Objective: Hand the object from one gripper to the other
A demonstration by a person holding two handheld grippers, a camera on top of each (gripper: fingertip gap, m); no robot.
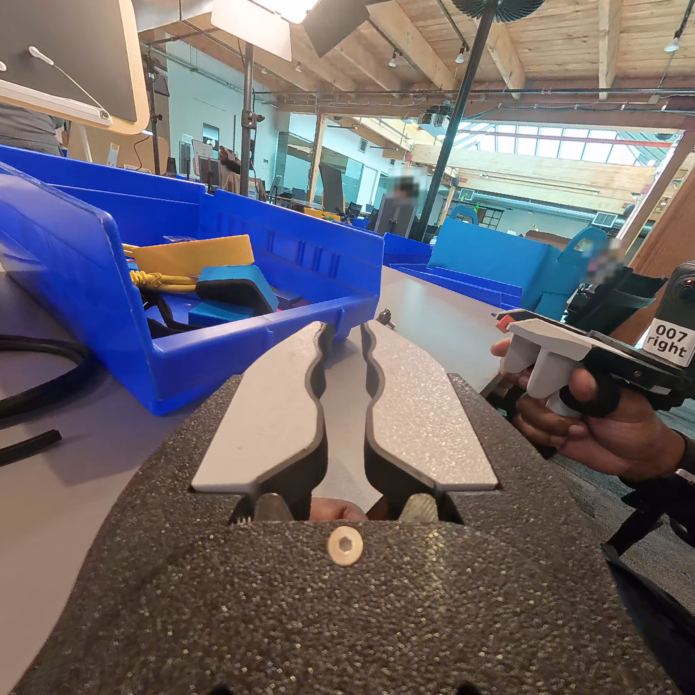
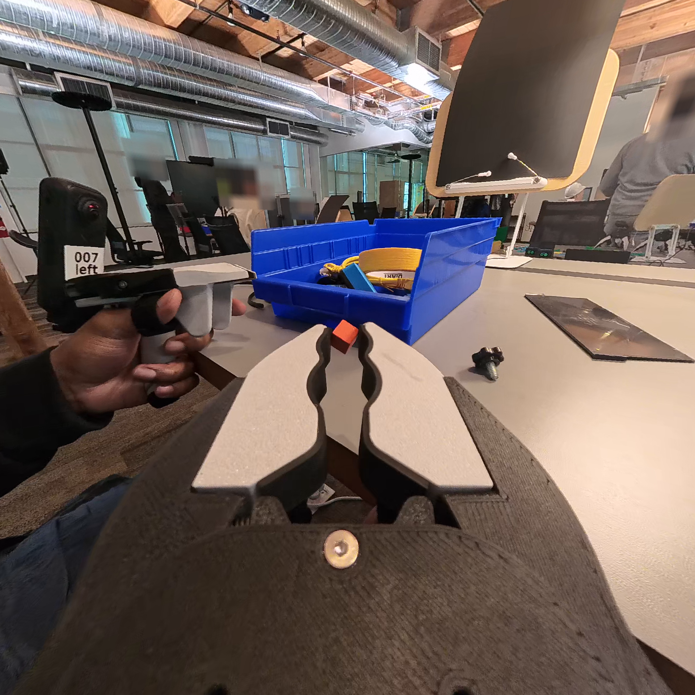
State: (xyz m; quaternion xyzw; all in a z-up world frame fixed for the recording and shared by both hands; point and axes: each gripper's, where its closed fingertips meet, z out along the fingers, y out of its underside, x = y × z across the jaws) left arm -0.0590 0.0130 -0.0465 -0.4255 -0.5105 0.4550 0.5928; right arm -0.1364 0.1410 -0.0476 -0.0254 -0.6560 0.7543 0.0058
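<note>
Pinching a small orange block [image 2: 343,336] at its tips, the right gripper [image 2: 344,333] holds it above the grey table [image 2: 564,432] — the left gripper [image 1: 344,331], at nine o'clock, empty, fingers slightly apart, should widen, approach squarely, grip before release.

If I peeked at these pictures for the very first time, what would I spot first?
Probably the little orange-red block pinched at the tips of the right gripper, low over the grey table. Just behind it sits a bright blue bin with yellow cable and tape inside. Off to the side, the left gripper is held up with nothing between its parted fingers.
</note>
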